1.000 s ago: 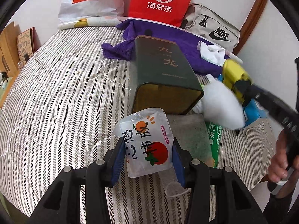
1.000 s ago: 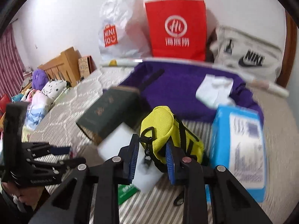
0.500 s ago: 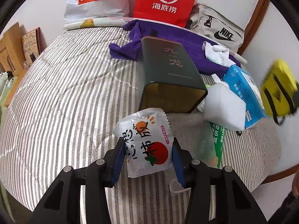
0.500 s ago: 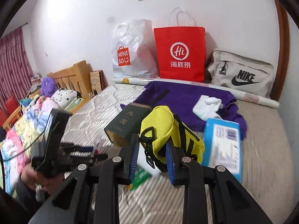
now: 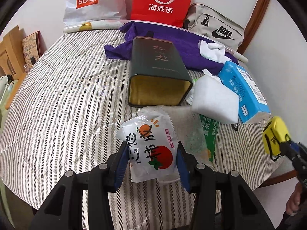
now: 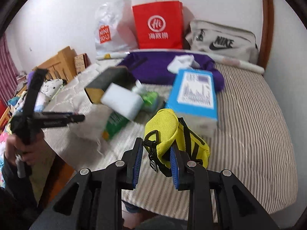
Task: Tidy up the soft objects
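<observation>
While our left gripper [image 5: 150, 164] clamps a snack packet [image 5: 148, 149] near the tin [image 5: 159, 76], our right gripper's [image 6: 156, 163] jaws pinch a yellow pouch [image 6: 167, 132].

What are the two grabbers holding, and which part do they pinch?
The left gripper pinches the snack packet by its lower sides. The right gripper pinches the yellow pouch by its near end, beside the clip.

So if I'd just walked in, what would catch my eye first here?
Probably the bright yellow pouch pinched in the right gripper, held over the near edge of the striped bed. Next, the white snack packet with orange fruit on it, clamped in the left gripper. Behind, a red paper bag stands against the wall, with a dark green tin lying open-ended before it.
</observation>
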Available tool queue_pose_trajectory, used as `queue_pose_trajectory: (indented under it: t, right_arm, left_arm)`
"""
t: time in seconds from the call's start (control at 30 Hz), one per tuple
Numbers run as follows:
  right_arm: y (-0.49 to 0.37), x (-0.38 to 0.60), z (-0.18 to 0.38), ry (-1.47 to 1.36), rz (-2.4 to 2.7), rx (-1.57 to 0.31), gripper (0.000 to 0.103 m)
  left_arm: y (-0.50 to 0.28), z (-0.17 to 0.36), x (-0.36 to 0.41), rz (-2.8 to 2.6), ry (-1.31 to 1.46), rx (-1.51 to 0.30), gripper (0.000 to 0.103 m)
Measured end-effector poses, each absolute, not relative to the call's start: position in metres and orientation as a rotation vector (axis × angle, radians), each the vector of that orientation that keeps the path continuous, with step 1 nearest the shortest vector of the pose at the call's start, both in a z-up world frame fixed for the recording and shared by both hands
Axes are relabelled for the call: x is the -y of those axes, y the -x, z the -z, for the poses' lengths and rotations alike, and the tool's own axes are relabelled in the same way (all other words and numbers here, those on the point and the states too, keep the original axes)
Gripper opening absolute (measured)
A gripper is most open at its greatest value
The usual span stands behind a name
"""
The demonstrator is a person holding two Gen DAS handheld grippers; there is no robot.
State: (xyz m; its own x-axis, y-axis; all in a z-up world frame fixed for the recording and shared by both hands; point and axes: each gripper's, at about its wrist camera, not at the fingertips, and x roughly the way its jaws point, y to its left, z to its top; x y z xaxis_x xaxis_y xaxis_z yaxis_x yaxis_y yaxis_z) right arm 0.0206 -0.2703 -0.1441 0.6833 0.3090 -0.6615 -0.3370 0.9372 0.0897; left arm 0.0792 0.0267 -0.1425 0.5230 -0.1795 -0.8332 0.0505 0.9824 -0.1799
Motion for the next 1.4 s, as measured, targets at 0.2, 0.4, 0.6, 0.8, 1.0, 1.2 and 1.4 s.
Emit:
queue_pose_trajectory:
  t: [0.2,0.4,0.6,0.8,1.0,1.2,1.4]
  right_arm:
    - [-0.023,0.279,0.163,0.049,-0.329,-0.762,0.027]
    - [-0.026,0.278,0.168,0.03,-0.355,-0.776,0.027]
    - [-0.029,0.278,0.165,0.018,-0.359,-0.784,0.027]
    - [-0.029,0.273,0.156,0.01,-0.388,-0.787,0.027]
    - [-0.03,0.261,0.14,0.032,-0.449,-0.777,0.027]
    - [-0.03,0.255,0.115,0.031,-0.5,-0.727,0.027]
    - [-0.042,0.255,0.077,0.064,-0.482,-0.642,0.027]
  left_arm:
    - [-0.079,0.141,-0.02,0.14,0.128,-1.009,0.045]
    - [-0.078,0.142,-0.011,0.186,0.119,-1.02,0.045]
    - [-0.08,0.134,-0.014,0.174,0.129,-1.019,0.045]
    - [-0.081,0.119,-0.018,0.166,0.129,-1.004,0.045]
    - [-0.083,0.102,-0.023,0.156,0.138,-0.976,0.045]
    - [-0.093,0.086,-0.029,0.145,0.155,-0.958,0.045]
    - [-0.11,0.067,-0.036,0.131,0.17,-0.934,0.045]
